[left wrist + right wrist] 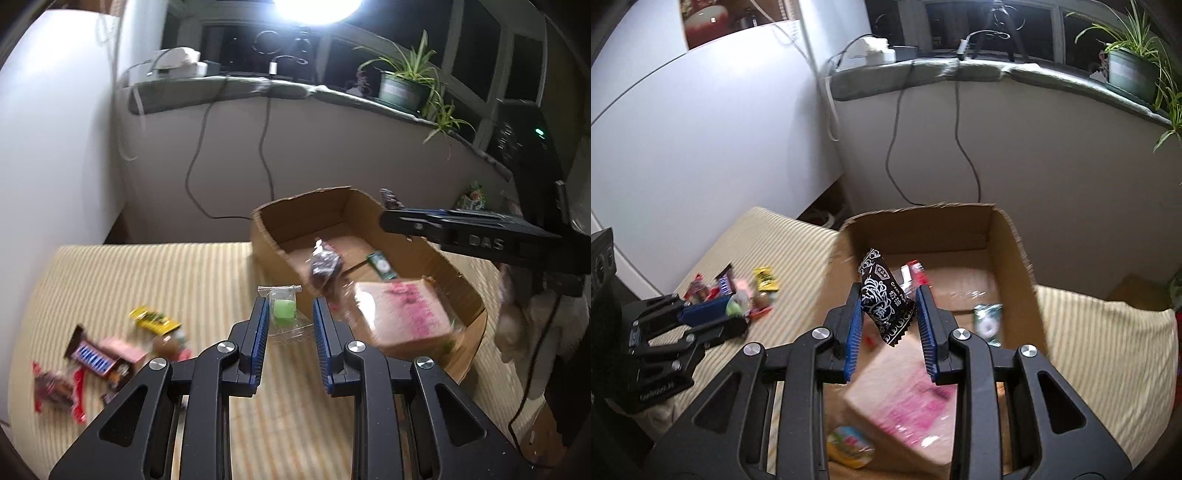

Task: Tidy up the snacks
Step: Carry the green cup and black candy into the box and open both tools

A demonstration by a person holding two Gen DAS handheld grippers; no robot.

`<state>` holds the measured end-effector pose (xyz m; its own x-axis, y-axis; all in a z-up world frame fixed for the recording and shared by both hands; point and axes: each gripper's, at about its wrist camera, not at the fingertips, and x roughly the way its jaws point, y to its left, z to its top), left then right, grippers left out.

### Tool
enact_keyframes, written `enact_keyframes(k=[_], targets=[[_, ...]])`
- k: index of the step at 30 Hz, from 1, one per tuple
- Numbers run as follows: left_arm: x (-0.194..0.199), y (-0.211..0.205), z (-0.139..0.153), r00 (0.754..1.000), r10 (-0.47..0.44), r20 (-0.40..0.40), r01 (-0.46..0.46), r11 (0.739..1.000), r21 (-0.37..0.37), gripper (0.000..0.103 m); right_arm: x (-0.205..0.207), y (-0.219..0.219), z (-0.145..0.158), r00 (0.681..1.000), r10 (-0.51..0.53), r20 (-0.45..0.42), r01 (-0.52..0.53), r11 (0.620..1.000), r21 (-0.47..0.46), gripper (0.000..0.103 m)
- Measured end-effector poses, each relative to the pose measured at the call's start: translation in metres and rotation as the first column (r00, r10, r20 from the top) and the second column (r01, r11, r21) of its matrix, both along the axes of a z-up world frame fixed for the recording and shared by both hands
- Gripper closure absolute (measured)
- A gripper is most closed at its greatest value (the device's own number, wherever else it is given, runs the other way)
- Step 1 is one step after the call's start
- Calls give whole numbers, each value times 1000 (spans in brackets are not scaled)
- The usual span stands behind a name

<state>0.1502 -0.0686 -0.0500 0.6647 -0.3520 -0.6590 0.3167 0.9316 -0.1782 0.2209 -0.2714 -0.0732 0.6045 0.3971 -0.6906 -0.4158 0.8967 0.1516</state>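
1. Fingers of the right gripper pinch a black printed snack packet above the open brown cardboard box.
2. Left gripper has its fingers spread wide, just left of the box, around a clear-wrapped green candy without touching it.
3. Inside the box lie a pink-printed wrapped bread slice and a small green packet.
4. Well left of the box, loose colourful snack wrappers sit on the striped yellow cushion.

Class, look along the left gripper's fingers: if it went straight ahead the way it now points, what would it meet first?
Most likely the green candy in clear wrap, lying on the striped surface between the open fingers of the left gripper. Behind it stands the cardboard box. Depth is hard to judge.
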Motion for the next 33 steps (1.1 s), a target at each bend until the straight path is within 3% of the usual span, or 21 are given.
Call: enact_keyframes(k=[11, 24, 26, 28, 30, 33], targets=[[22, -44, -2, 997, -81, -2, 81, 997, 18, 80, 53, -12, -15, 999, -8, -48, 7, 1000, -29, 74], [29, -65, -12, 992, -120, -31, 120, 992, 22, 79, 70, -17, -27, 997, -20, -73, 18, 999, -30, 72], [29, -68, -13, 992, -122, -34, 123, 992, 25, 75, 71, -18, -27, 997, -23, -73, 21, 999, -31, 66], [28, -69, -13, 992, -121, -33, 122, 992, 25, 58, 71, -19, -27, 997, -26, -68, 24, 999, -34, 56], [27, -69, -13, 992, -120, -31, 121, 992, 21, 56, 69, -21, -26, 998, -31, -56, 29, 999, -35, 44], [26, -70, -13, 992, -122, -33, 123, 992, 18, 48, 69, -22, -24, 998, -36, -55, 34, 999, -32, 42]])
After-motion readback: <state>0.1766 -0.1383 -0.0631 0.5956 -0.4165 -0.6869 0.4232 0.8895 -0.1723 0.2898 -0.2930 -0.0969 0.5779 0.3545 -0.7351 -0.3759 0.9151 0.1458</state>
